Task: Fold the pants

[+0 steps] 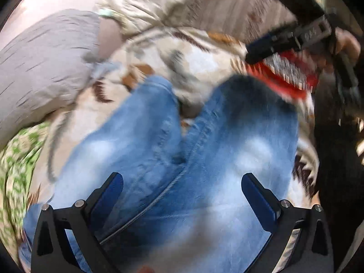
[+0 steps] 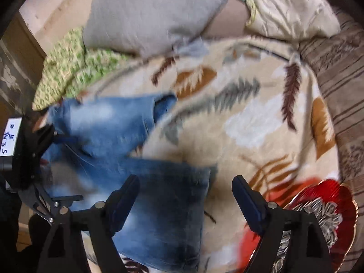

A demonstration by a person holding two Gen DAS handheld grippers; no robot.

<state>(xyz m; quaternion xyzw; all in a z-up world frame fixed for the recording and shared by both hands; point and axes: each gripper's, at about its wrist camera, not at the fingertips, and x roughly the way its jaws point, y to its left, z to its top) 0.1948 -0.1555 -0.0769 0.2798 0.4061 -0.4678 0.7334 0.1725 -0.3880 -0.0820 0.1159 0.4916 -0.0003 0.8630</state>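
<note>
Faded blue jeans [image 1: 173, 159] lie spread on a leaf-patterned blanket, both legs running away from me in the left wrist view. My left gripper [image 1: 182, 179] is open and empty, hovering over the jeans near the crotch seam. In the right wrist view the jeans [image 2: 141, 173] lie at the lower left, one leg angled up left. My right gripper [image 2: 185, 184] is open and empty above the edge of the near leg. The left gripper [image 2: 38, 150] shows at the far left by the jeans. The right gripper [image 1: 284, 43] shows at the upper right.
The blanket [image 2: 250, 118] covers a bed. A grey pillow [image 2: 150, 16], a beige pillow [image 2: 291, 9] and a green patterned cloth [image 2: 68, 68] lie at the back. A red dish of sunflower seeds [image 2: 323, 209] sits at the right, also in the left wrist view [image 1: 289, 72].
</note>
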